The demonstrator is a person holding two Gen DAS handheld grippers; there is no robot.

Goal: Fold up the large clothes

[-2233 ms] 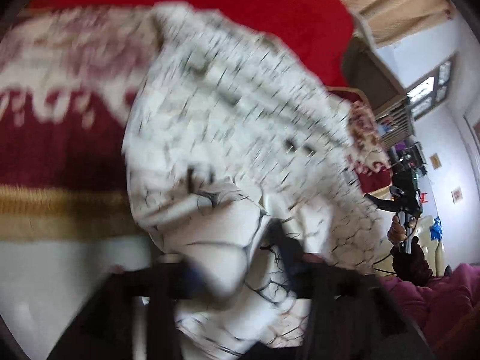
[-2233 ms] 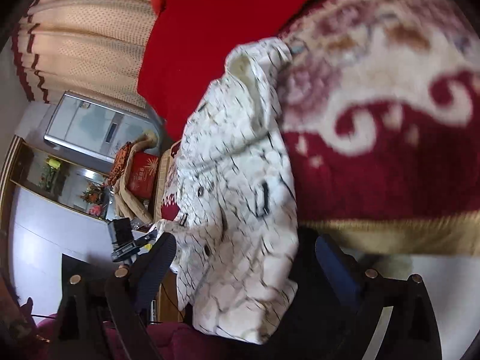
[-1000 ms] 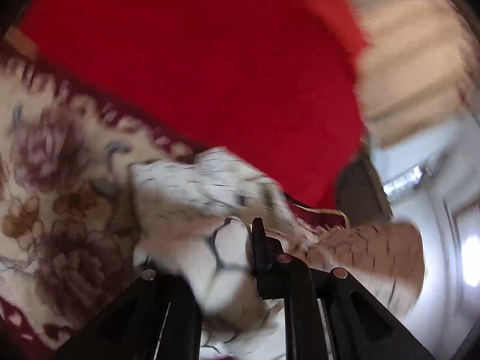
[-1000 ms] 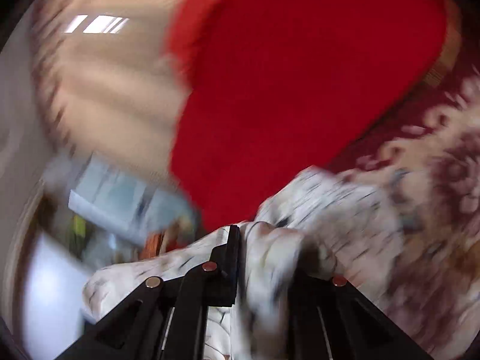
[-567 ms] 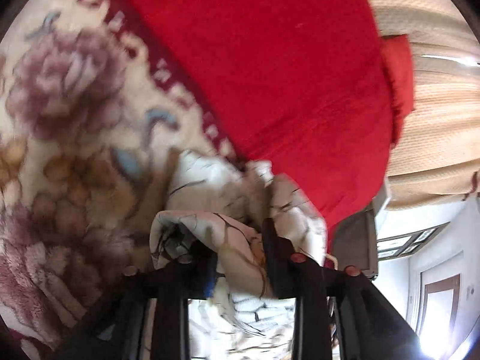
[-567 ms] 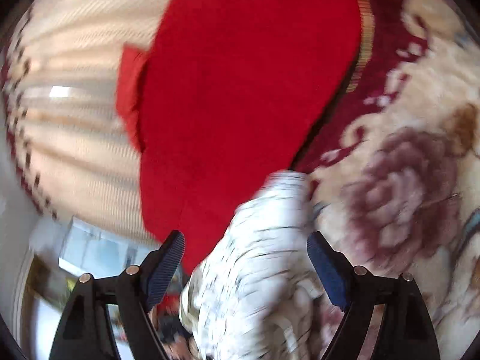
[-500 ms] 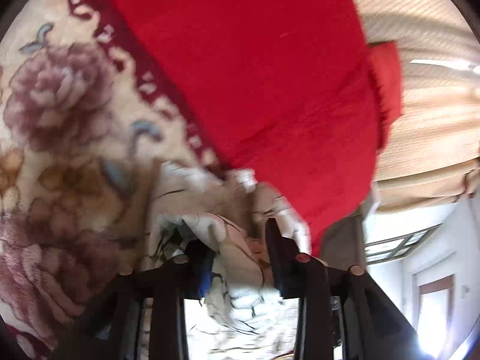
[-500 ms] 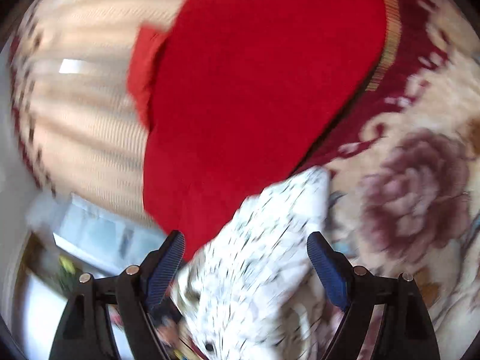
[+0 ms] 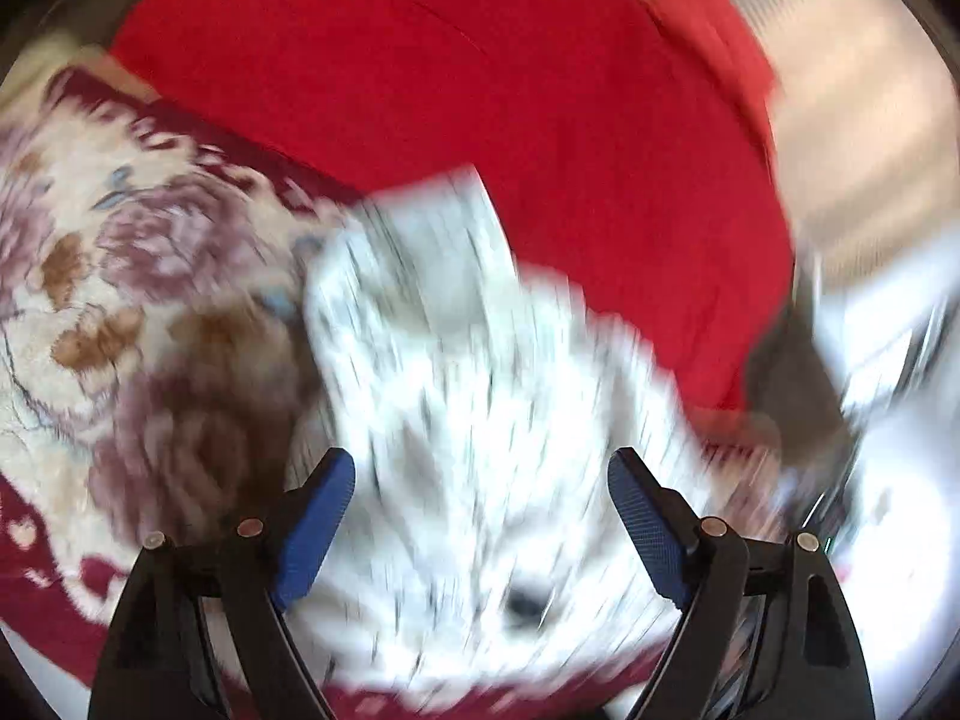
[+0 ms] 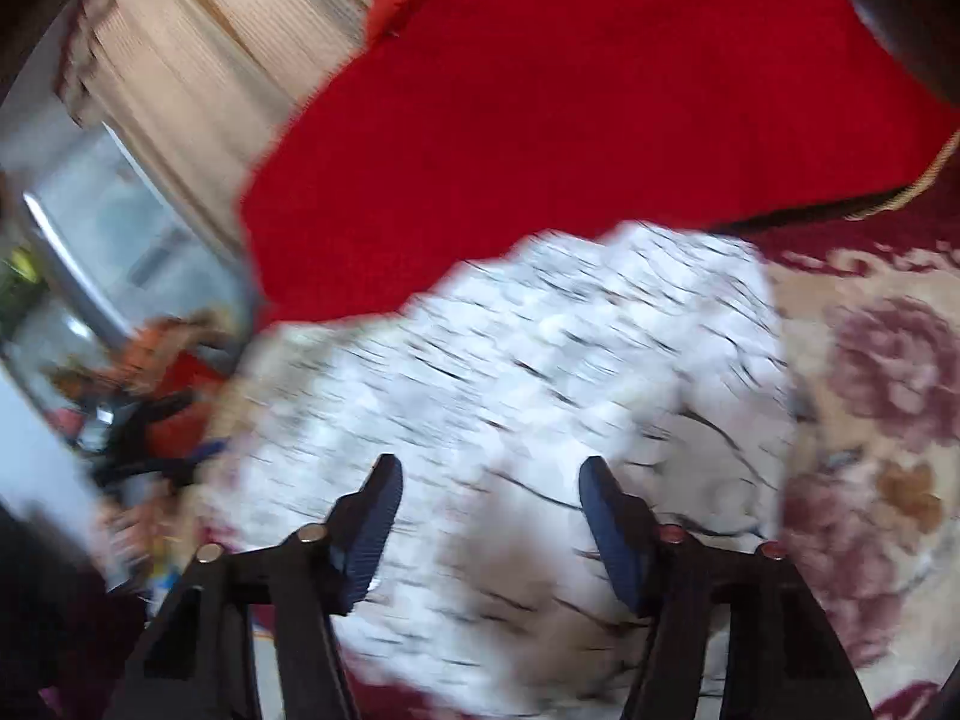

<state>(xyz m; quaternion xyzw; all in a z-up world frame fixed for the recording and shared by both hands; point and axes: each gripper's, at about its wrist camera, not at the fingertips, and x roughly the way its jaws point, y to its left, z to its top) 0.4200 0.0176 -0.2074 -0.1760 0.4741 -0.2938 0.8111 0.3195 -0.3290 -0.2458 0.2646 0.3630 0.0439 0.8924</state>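
A white garment with a black crackle pattern [image 9: 456, 360] lies in a folded heap on the flowered blanket, its far edge against the red cloth; both views are blurred by motion. My left gripper [image 9: 480, 462] hangs just above its near part. Its blue pads stand wide apart and are still opening, touching no fabric. In the right wrist view the same garment [image 10: 540, 348] spreads beyond my right gripper [image 10: 491, 467]. These jaws are closing but a clear gap remains; cloth shows in the gap, and the pads do not press on it.
The flowered cream and maroon blanket [image 9: 120, 276] covers the bed, with a plain red cloth [image 9: 480, 90] behind it. A beige curtain [image 10: 198, 60] and a glass-fronted cabinet [image 10: 102, 228] stand past the bed's edge. Blurred clutter lies at the left of the right wrist view.
Both grippers have let go of the garment and drawn back from it. The left jaws went from shut on a fold to wide open. The right jaws opened wide, then narrowed.
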